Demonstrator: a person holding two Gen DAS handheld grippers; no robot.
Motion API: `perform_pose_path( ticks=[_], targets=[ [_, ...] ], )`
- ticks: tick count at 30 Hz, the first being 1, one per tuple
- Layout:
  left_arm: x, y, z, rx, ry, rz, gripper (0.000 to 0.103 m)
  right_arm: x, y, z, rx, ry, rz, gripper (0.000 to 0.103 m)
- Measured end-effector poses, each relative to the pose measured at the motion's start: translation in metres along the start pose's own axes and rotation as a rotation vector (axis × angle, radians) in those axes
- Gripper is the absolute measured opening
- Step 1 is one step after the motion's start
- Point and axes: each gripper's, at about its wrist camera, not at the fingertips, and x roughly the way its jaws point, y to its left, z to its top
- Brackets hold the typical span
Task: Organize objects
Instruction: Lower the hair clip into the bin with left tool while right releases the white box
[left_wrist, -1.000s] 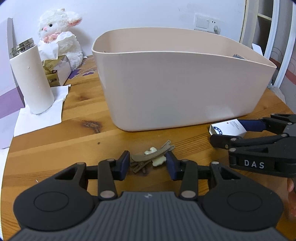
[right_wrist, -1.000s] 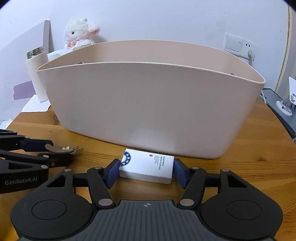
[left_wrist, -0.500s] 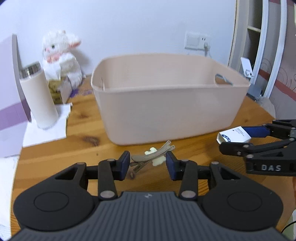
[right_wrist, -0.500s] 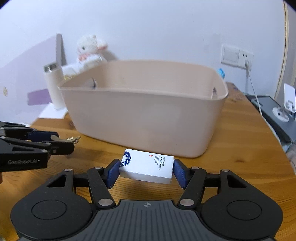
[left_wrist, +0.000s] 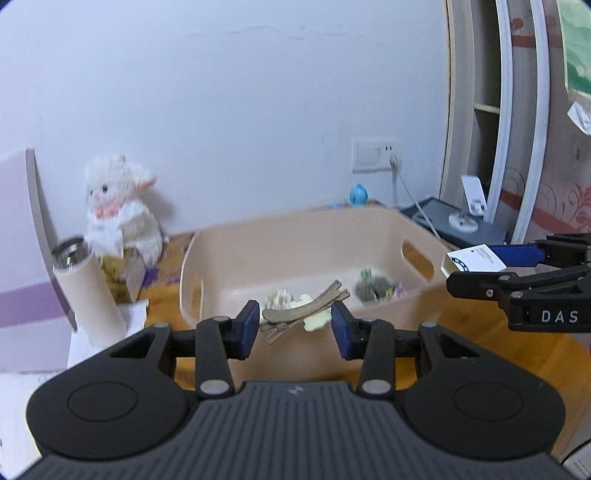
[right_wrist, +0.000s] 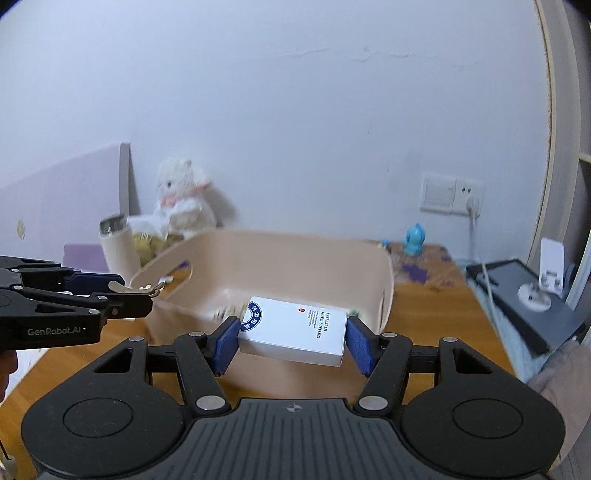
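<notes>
My left gripper is shut on a tan hair clip with a pale yellow ornament and holds it in the air above the near rim of the beige bin. My right gripper is shut on a white box with a blue round logo, also raised in front of the bin. The right gripper with the box shows at the right of the left wrist view. The left gripper shows at the left of the right wrist view. Small items lie inside the bin.
A white plush lamb, a cream tumbler on white paper and a tissue box stand left of the bin on the wooden table. A small blue toy, a wall socket with a cable and a dark device are at the back right.
Both grippers have risen from table level with their objects. The bin's inside has come into view below them.
</notes>
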Motion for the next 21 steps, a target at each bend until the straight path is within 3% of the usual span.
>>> perform_pose_path(
  ticks=[7, 14, 21],
  targets=[
    [0.038, -0.007, 0.032, 0.007, 0.022, 0.017, 0.044, 0.025, -0.017, 0.025, 0.015, -0.009, -0.017, 0.059],
    [0.102, -0.003, 0.037, -0.034, 0.160, 0.074, 0.044, 0.068, -0.025, 0.033, -0.005, 0.081, -0.037, 0.059],
    [0.140, -0.004, 0.022, -0.076, 0.301, 0.130, 0.045, 0.106, -0.024, 0.025, -0.042, 0.185, -0.069, 0.059]
  ],
)
